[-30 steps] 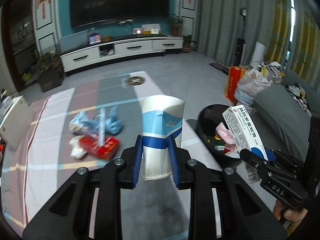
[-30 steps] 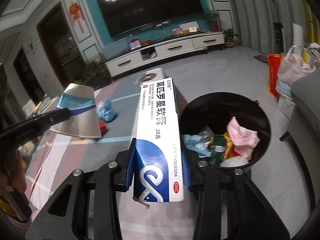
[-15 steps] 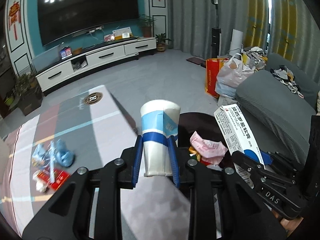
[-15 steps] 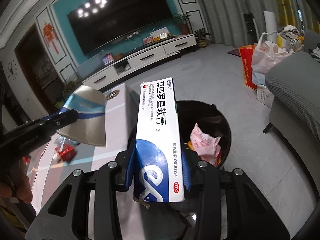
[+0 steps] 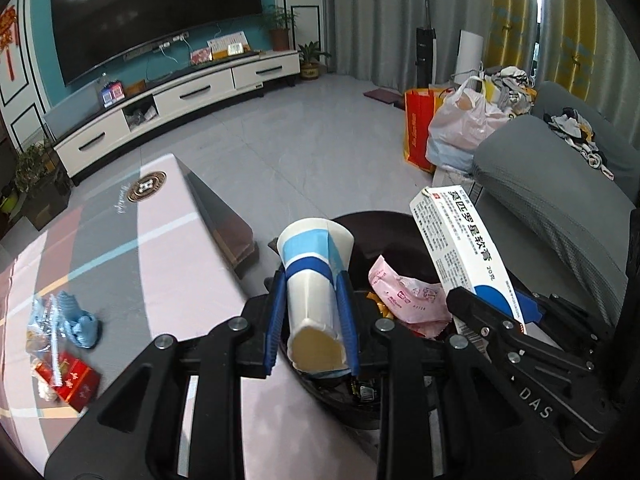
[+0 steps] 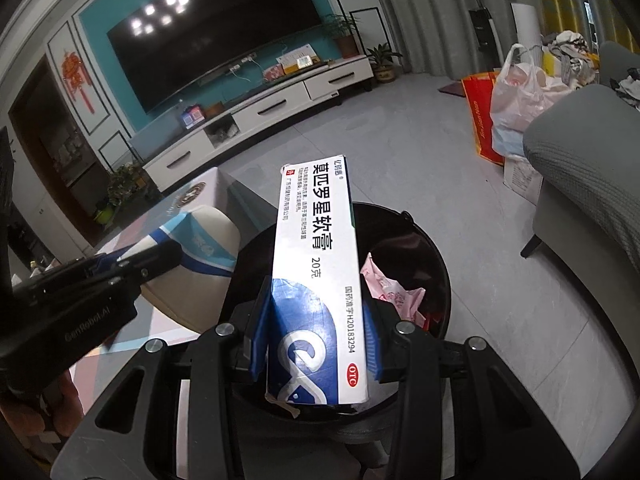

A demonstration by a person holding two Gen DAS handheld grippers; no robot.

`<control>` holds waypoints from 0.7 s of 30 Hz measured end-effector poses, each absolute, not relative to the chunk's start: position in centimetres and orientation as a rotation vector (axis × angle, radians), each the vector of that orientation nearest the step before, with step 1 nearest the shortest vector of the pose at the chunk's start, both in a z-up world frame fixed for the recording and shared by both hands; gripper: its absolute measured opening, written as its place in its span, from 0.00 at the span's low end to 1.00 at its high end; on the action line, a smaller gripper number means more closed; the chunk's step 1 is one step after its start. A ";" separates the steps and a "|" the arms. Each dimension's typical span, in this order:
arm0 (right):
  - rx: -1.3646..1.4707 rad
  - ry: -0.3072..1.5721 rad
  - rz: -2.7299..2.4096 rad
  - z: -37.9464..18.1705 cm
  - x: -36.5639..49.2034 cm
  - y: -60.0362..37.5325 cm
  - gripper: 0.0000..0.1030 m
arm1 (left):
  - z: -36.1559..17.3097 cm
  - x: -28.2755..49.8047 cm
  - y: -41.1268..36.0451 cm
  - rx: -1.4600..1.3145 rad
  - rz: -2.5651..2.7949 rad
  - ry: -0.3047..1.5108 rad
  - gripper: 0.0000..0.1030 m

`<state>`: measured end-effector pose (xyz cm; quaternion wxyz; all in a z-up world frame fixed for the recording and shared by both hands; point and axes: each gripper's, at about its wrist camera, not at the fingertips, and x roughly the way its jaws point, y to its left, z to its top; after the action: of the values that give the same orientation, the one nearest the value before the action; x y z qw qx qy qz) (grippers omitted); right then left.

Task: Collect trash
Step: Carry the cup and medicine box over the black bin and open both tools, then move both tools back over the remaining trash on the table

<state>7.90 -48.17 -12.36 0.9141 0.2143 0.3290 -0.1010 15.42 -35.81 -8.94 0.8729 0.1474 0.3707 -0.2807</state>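
The left gripper (image 5: 311,316) is clamping a paper cup (image 5: 314,284) and the right gripper (image 6: 316,338) is pinching an ointment box (image 6: 318,264), both hanging over the black bin (image 6: 436,264) (already holding wrappers), presumably for dropping in.

Bin (image 6: 436,264) contents mostly behind box (image 6: 320,280)

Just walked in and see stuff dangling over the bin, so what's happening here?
A person is clearing trash with a hand-held gripper in each hand. The left hand-held gripper is shut on a squashed paper cup, and the right hand-held gripper is shut on a medicine box. Both hang above the black trash bin, which already holds a pink wrapper. A red pack and blue wrappers lie on the table.
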 end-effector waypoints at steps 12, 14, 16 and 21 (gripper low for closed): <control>0.465 0.712 -0.223 -13.4 8.2 -48.8 0.49 | -9.7 15.3 -36.0 0.317 -0.600 0.773 0.42; 0.463 0.708 -0.226 -13.2 7.9 -48.8 0.50 | -9.4 15.1 -35.6 0.320 -0.599 0.764 0.45; 0.469 0.704 -0.224 -13.0 7.4 -48.7 0.51 | -9.1 14.7 -35.1 0.314 -0.596 0.759 0.53; 0.467 0.701 -0.224 -12.3 6.1 -48.0 0.54 | -8.3 13.8 -33.2 0.312 -0.586 0.753 0.75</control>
<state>6.09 -47.99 -12.27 0.9065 0.2264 0.3395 -0.1084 13.79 -33.21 -8.35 0.8766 0.1494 0.3610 -0.2808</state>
